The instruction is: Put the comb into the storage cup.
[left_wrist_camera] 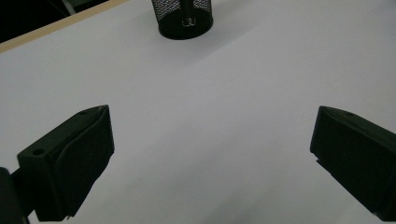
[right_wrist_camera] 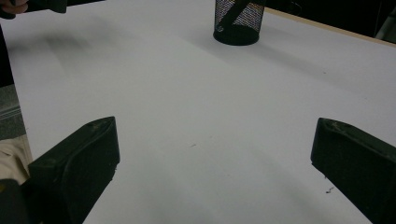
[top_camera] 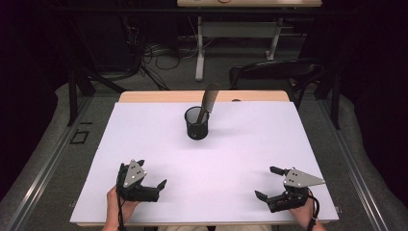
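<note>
Both grippers at rest, jaws spread wide, holding nothing.

The left gripper (top_camera: 155, 181) and right gripper (top_camera: 269, 183) sit near the table's (top_camera: 144, 144) front edge. The mesh cup (top_camera: 197, 123), holding 1 flat tool (top_camera: 210, 98), stands mid-table, well apart. Approach straight; no obstruction lies between.

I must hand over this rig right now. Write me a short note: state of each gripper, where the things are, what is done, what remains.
Left gripper: jaws wide open, empty, low at the near left of the white table.
Right gripper: jaws wide open, empty, at the near right.
Black mesh cup: upright, toward the far middle, apart from both grippers.
Flat brownish tool: stands tilted in the cup, top leaning right.
Done: tool is in the cup.
Left: nothing is held; likely just confirm and withdraw.
</note>
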Available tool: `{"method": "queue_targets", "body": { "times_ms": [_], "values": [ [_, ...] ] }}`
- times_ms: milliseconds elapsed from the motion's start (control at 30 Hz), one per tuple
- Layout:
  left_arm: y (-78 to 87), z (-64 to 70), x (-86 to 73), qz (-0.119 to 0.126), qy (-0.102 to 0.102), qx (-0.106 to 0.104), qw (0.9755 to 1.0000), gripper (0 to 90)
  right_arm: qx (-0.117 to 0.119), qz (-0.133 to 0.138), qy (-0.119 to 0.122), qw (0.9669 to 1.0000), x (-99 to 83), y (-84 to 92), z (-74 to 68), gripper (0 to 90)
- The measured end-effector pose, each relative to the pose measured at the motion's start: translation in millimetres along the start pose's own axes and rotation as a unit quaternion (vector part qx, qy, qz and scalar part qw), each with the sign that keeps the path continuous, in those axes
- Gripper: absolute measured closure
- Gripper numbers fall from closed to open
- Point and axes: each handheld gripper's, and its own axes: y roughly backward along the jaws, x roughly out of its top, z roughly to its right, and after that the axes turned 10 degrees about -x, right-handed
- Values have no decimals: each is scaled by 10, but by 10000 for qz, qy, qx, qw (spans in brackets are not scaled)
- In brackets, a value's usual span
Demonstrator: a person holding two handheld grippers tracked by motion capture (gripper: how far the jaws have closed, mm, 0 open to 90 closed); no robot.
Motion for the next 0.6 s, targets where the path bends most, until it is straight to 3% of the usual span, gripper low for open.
{"method": "queue_targets", "body": {
  "times_ms": [333,600],
  "values": [
    [1,37,-108,-12,46,-33,10000,0,3,-5,5,10000,0,1,-1,8],
    [24,58,-156,126,43,-77,9999,0,-6,61,8,10000,9,6,-20,8]
  ]
}}
